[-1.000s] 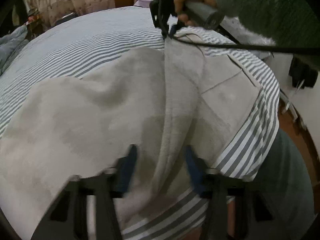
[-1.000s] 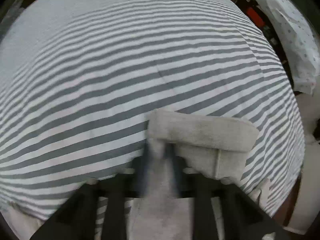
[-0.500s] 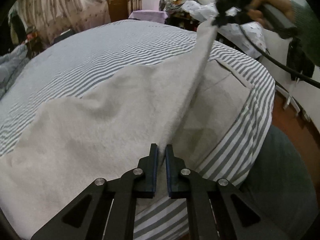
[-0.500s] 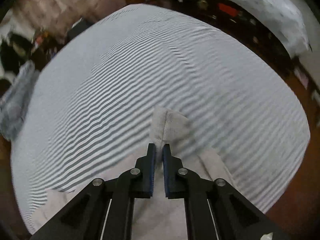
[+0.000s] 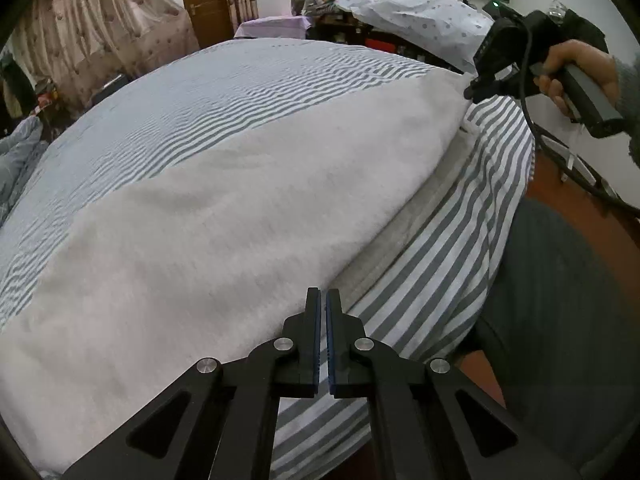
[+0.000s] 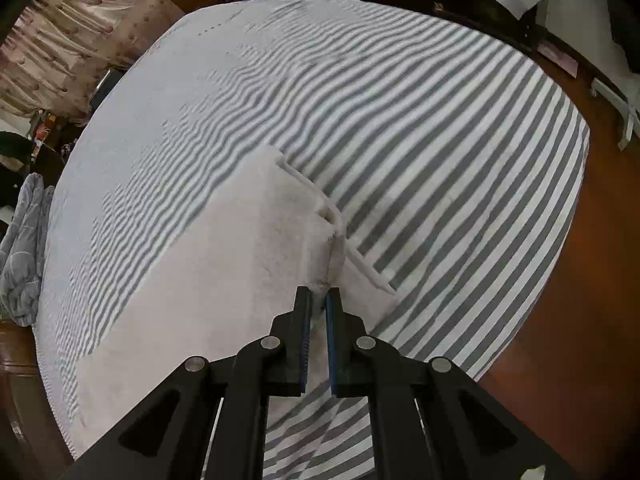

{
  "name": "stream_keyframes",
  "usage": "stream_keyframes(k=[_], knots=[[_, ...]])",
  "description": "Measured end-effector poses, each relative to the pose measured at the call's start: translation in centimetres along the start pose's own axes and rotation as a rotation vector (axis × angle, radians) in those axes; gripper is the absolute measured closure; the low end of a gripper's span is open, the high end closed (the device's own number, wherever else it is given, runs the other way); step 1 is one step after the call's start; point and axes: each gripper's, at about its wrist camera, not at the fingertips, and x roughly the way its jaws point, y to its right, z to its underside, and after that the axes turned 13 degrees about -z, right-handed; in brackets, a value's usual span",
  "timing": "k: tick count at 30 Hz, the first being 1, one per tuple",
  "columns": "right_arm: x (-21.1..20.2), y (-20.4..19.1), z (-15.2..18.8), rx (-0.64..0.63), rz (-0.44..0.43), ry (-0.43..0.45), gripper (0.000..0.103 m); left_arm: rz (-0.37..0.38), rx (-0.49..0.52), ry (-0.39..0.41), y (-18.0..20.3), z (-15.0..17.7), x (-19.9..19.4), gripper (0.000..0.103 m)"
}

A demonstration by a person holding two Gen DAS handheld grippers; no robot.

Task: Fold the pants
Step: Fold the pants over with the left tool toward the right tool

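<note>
You have one pair of pants [image 5: 224, 216] stretched across one striped bed [image 5: 224, 92], running from 7 to 2 o'clock. Your left gripper [image 5: 323, 300] pinches the near edge; your right gripper [image 6: 319, 300] pinches the cuffs.

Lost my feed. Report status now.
Both grippers, left and right, shut on pants. Pants stretched between them over striped bedsheet. Nothing in the way.
</note>
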Motion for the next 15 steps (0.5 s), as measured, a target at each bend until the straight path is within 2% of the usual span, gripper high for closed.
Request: stream_keyframes(k=[4,7,9,11,15], knots=[[-1.1,-0.1,0.6,-0.009,-0.01,0.035,0.098,0.016,-0.023,0.0,-0.5,-0.1,-0.1,0.101],[-1.9,1.0,0.6,-0.017,0.043,0.068,0.103,0.108,-0.103,-0.035,-2.0,-0.2,0.2,0.101],[-1.8,1.8,0.5,-0.016,-0.011,0.054,0.103,0.172,-0.191,-0.066,-3.4,-0.3,0.6,0.1],[-1.5,1.8,1.0,-0.003,-0.064,0.021,0.097,0.176,-0.216,-0.069,-3.8,-0.3,0.7,0.099],[-0.2,1.6,2.4,0.019,-0.128,-0.029,0.093,0.128,-0.217,-0.092,-3.8,-0.4,1.1,0.093]])
